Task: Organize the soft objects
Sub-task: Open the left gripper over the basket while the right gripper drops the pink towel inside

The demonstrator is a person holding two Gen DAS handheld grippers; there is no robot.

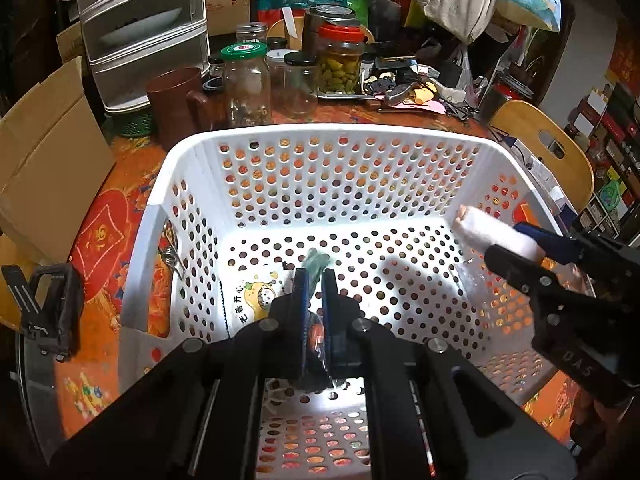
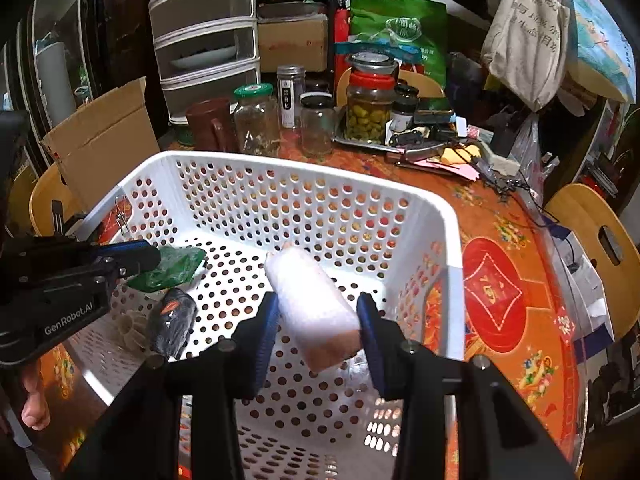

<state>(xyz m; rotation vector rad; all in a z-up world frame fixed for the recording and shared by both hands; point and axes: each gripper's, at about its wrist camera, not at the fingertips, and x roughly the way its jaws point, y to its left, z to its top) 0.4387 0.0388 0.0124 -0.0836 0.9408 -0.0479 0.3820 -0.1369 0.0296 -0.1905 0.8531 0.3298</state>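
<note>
Right claw [image 2: 318, 320] pinching white roll [image 2: 310, 300], "GenRobot.AI" left claw [image 2: 154, 258] pinching green packet [image 2: 176, 266] over white basket [image 2: 452, 240]

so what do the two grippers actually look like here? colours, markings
Both match: black angular bodies with round silver bolt heads, and blue ribbed pads lining the fingers. The left gripper carries white "GenRobot.AI" lettering on its side; the right gripper shows embossed "DAS" on its body. No cables are visible. A bare hand shows below the left one; no sleeve is in view.
</note>
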